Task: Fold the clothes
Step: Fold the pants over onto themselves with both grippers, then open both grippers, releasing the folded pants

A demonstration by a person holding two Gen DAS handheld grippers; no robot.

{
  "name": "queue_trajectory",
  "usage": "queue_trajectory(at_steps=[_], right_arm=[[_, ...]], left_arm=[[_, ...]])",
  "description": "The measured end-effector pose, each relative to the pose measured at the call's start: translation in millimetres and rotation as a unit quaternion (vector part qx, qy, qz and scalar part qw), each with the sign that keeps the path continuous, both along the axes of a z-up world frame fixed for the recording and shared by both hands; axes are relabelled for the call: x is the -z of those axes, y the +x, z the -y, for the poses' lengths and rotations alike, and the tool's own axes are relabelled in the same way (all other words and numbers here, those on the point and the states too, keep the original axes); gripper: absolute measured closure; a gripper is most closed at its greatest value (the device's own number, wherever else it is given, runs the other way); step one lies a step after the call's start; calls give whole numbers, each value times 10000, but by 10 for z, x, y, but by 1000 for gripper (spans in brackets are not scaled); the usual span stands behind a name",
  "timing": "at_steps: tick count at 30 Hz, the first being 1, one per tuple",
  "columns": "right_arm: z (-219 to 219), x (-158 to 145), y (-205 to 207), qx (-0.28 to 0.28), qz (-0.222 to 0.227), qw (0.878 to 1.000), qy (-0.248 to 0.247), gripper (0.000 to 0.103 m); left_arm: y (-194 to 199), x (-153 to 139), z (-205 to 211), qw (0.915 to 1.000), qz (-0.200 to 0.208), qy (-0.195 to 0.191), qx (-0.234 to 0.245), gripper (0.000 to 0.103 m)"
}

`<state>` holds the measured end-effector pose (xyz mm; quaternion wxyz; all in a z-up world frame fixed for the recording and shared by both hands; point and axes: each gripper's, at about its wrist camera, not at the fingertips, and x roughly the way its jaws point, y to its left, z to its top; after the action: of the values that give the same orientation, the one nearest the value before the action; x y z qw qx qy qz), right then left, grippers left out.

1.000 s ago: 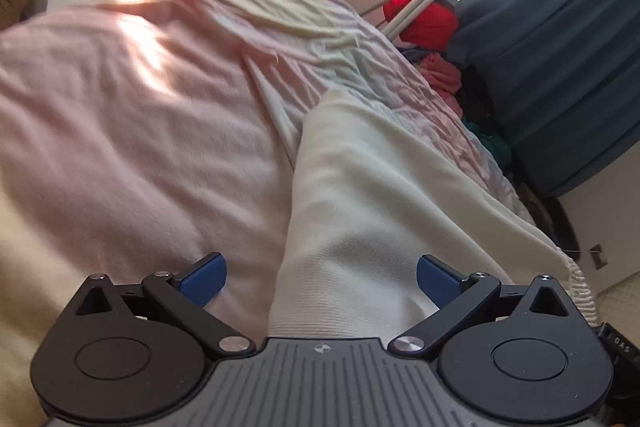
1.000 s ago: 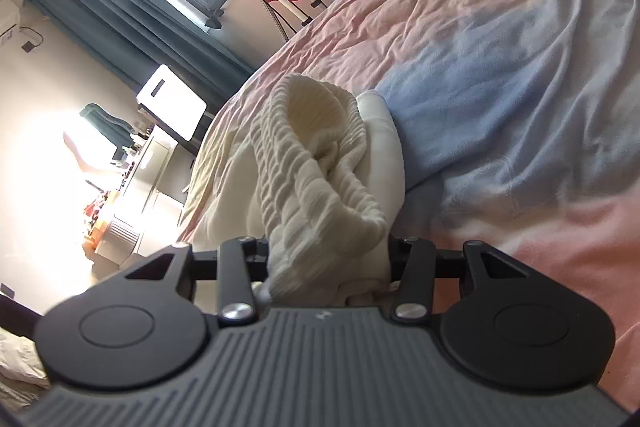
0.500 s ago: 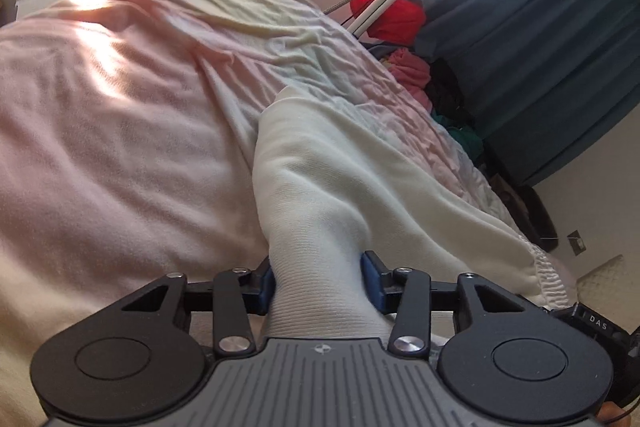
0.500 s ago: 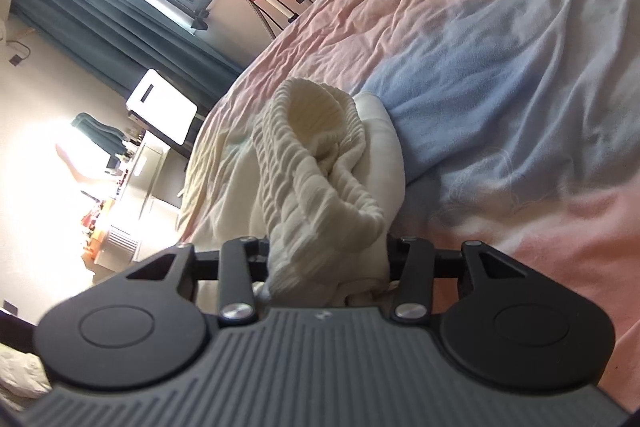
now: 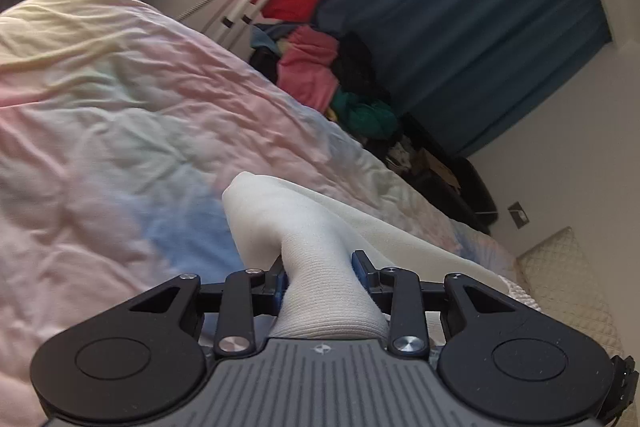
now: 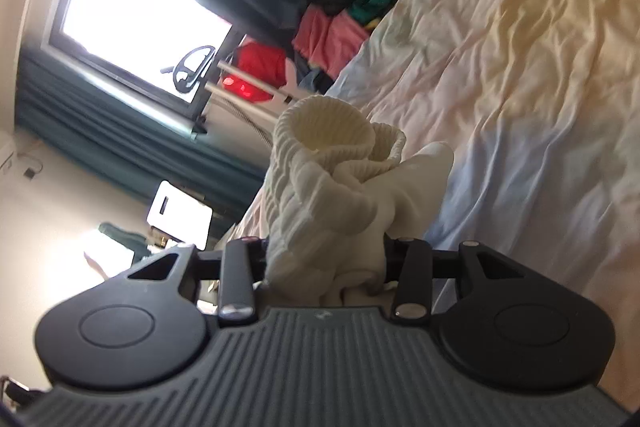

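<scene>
Cream garment (image 5: 320,267) pinched in both tools, bedspread (image 5: 120,131) beyond

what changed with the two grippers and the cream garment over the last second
The left gripper, open a second ago with its blue pads apart, closed on the smooth end of the cream garment and lifted it off the pastel bedspread. The right gripper stayed clamped on the ribbed end and raised it, the view swinging toward the window. The clothes pile stayed put.
</scene>
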<state>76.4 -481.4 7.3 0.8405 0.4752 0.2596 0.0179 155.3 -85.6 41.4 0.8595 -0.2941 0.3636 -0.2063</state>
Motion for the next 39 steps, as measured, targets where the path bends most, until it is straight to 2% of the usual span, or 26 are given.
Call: queue_trajectory(at_steps=[4,7,11,13,15,20,24,27,29,31,35,39], right_arm=[[954,-157,163,619,-71,9979,-170,59],[1566,-139,304,1049,-165,9941,-239,59],[2292,76,537,1594,-396,9864,-67,59],[2480,261,629,1767,-473,9831,-35,59],[2665,448,720,1937,-548,9795,-3,59],[2728,1023,630,2018,-707,9768,79,59],[2490,1417,280,2136,-783,9737,153,57],[2261,1745,66,2309,-838,9694,-7,53],[2190,1862,17,2390,-792,9677,-100,49],[2223,1841,13,2398,-791,9676,-66,46],[2210,1503,-41,2323,-1287,9636,-309,43],[1919,983,-154,2189,-1604,9517,-1436,44]], left_arm=[[592,-64,1219,9991,-52,-11,421,70],[1016,-15,2073,9977,-135,-63,658,71],[1466,208,2924,9936,-239,184,1087,71],[1688,381,3289,9901,-317,388,1312,72],[1786,533,3523,9861,-179,680,1508,72],[1893,1019,3565,9827,-420,652,1681,73],[1668,1219,3401,9765,-281,859,1956,72],[1465,1412,3238,9749,-184,874,2038,68],[1407,1440,3141,9756,-150,798,2039,64],[1350,1349,3093,9749,-130,919,2025,64],[1114,993,3037,9673,253,1392,2106,64],[799,533,2948,9612,622,1549,2195,61]])
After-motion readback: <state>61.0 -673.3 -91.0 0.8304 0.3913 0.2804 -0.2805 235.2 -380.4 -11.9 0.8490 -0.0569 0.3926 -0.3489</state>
